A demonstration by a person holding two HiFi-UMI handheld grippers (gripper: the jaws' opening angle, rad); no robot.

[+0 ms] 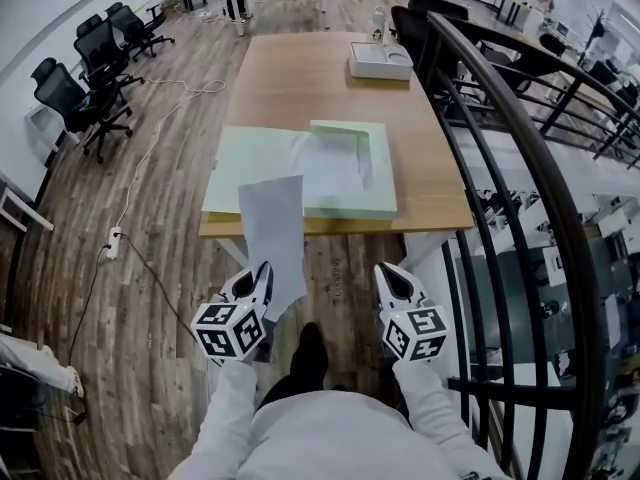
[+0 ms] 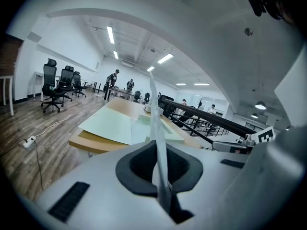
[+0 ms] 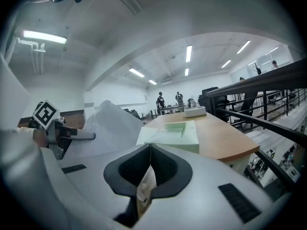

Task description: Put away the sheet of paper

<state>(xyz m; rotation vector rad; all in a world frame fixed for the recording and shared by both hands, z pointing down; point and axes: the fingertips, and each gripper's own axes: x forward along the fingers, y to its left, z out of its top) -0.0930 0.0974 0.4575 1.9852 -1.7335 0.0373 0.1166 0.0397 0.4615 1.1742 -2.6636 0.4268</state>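
My left gripper (image 1: pixel 264 268) is shut on the near edge of a grey-white sheet of paper (image 1: pixel 275 230). The sheet hangs in the air in front of the table's near edge. In the left gripper view the sheet (image 2: pixel 154 114) stands edge-on, clamped between the jaws (image 2: pixel 160 174). A light green open folder (image 1: pixel 300 168) with a white sheet inside lies on the near end of the wooden table (image 1: pixel 300 78). To the right, my right gripper (image 1: pixel 386 270) is shut and apart from the sheet. A small tan slip (image 3: pixel 144 188) shows in its jaw slot.
A white tray (image 1: pixel 380 61) sits at the table's far end. A dark metal railing (image 1: pixel 500 118) runs close along the right side. Black office chairs (image 1: pixel 90 78) and a cable with a power strip (image 1: pixel 113 240) are on the wooden floor to the left.
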